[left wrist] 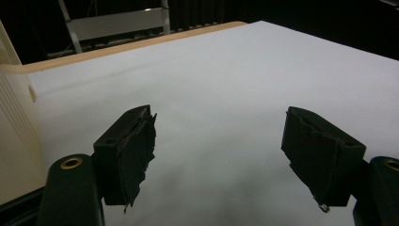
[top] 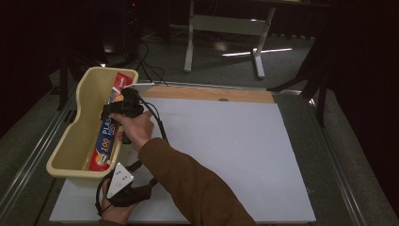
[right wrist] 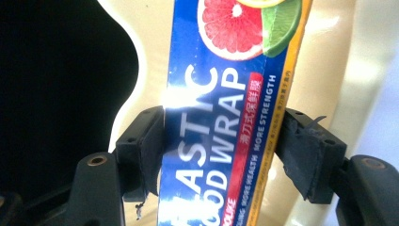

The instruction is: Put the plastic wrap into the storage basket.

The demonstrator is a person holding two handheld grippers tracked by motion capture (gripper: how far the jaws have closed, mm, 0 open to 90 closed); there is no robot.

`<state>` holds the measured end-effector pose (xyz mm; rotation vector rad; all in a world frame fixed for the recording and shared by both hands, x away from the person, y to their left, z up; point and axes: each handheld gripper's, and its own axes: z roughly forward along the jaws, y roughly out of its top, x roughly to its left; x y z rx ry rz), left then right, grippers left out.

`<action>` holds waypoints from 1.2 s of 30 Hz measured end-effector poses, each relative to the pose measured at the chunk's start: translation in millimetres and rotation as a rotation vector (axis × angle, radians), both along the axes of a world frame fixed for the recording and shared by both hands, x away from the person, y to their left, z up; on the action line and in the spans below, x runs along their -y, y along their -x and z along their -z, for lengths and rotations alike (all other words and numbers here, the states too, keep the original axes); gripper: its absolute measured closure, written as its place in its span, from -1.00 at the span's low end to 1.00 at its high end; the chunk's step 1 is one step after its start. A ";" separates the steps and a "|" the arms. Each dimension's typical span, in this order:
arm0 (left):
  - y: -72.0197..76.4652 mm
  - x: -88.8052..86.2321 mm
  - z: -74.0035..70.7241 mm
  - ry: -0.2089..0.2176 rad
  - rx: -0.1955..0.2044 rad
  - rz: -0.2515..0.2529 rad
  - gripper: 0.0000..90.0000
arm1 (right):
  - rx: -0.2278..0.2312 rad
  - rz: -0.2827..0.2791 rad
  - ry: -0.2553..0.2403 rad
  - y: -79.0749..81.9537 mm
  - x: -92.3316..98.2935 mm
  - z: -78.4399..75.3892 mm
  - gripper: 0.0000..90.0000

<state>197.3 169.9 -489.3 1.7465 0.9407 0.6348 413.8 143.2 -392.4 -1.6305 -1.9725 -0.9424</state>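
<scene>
Your right gripper [right wrist: 219, 155] pinches the plastic food wrap box [right wrist: 226, 132] inside the cream basket [top: 70, 141]; only letting go remains. Your left gripper [left wrist: 219, 155] rests spread over the white mat [left wrist: 235, 70].

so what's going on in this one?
A person is working the right gripper over a cream tub at the table's left edge. Its jaws sit either side of a blue plastic wrap box lying in the tub; whether the pads press on it can't be told. The left gripper waits open over the white table, holding nothing.
</scene>
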 end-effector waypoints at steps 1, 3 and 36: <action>0.0 -0.2 0.0 0.000 0.001 -0.002 -0.43 | -0.003 0.003 0.003 0.4 1.2 -1.3 -0.22; -0.1 -0.4 0.1 0.003 0.000 -0.003 -0.43 | 0.000 -0.004 0.003 0.1 5.9 -4.8 -0.22; 0.7 1.6 2.1 -0.022 -0.025 -0.008 -0.40 | 0.613 -0.297 0.177 24.5 142.7 -6.5 -0.21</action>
